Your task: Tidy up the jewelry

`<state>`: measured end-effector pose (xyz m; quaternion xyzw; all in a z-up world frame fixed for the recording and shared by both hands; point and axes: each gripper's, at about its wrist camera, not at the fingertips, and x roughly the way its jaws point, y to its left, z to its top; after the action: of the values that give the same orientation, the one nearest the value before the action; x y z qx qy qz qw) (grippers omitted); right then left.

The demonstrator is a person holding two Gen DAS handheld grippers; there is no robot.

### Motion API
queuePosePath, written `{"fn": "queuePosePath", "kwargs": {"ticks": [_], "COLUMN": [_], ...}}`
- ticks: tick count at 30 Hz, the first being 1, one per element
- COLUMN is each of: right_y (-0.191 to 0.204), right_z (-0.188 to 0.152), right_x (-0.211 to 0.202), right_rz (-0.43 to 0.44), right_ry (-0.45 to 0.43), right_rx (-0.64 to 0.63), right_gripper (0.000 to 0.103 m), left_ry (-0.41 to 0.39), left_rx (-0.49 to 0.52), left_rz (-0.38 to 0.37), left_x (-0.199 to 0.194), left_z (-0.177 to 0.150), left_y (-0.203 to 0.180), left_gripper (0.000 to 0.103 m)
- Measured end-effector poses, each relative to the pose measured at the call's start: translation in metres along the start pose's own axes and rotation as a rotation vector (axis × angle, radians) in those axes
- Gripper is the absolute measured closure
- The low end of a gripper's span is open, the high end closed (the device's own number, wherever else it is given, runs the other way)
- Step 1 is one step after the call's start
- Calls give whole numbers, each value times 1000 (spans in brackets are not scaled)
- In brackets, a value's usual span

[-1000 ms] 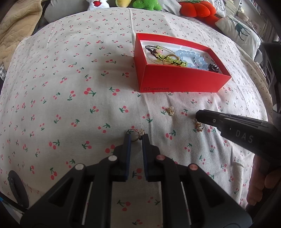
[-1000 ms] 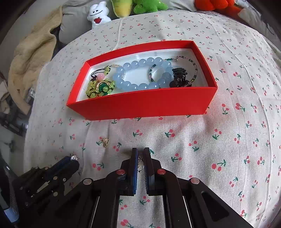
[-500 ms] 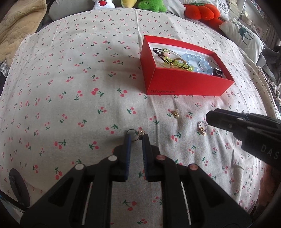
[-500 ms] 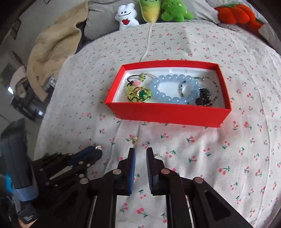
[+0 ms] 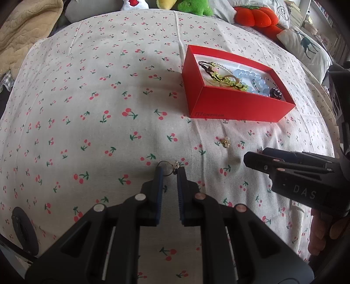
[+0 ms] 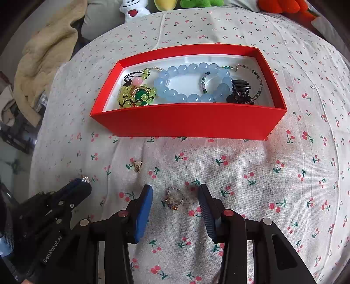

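Observation:
A red box [image 5: 236, 109] [image 6: 188, 120] on the cherry-print cloth holds a blue bead bracelet [image 6: 186, 83], a green pendant [image 6: 137, 96], a thin bead bracelet and a black clip [image 6: 239, 91]. My left gripper [image 5: 168, 171] is nearly shut, with a small ring [image 5: 172, 167] between its fingertips; this gripper also shows at the lower left of the right wrist view [image 6: 81, 183]. My right gripper [image 6: 175, 196] is open and straddles a gold ring [image 6: 174, 197] that lies on the cloth. A gold earring [image 5: 226, 142] [image 6: 137, 165] lies loose in front of the box.
Plush toys [image 5: 192, 6] [image 6: 135, 11] and an orange cushion [image 5: 256, 17] line the far edge. A beige blanket [image 5: 24, 28] [image 6: 48, 50] hangs at the left. A deer-print pillow [image 5: 306, 45] lies at the right.
My right gripper has opened wide and now sits lower around the gold ring on the cloth. The left gripper has held still with its small ring.

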<state>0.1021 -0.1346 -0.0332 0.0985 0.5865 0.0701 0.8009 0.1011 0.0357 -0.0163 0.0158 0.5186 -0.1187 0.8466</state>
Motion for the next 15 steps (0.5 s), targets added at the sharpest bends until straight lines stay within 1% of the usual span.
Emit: {"fn": "queuePosePath", "kwargs": {"ticks": [2,3,4,6,8,10,15], "right_y": [5,9,12,15,15,14,12], "right_z": [-2,-2,-3,-3,-2,0,3], "right_x": [2,2,3,4,3,1,-20], "right_rz": [-40,-64,-80,-71,-40,12,126], "right_ry": [-9,-16,-24,-27,-31,-30,-52], "right_rx": [-20,-36,-55,-78,-78,-63,-49], "right_gripper": [62,68,77,88,88,88,88], "left_ry": [1,2,3,5,6,4,4], "left_rx": [2,3,4,5,7,10,7], "left_rz": [1,2,4,6,7,7,8], "left_x": [0,1,1,3,3,3,3], "left_z": [0,0,0,0,-1,-1,0], "left_y": [0,0,0,-1,-2,-3,-2], "left_gripper": [89,89,89,89,89,89,89]}}
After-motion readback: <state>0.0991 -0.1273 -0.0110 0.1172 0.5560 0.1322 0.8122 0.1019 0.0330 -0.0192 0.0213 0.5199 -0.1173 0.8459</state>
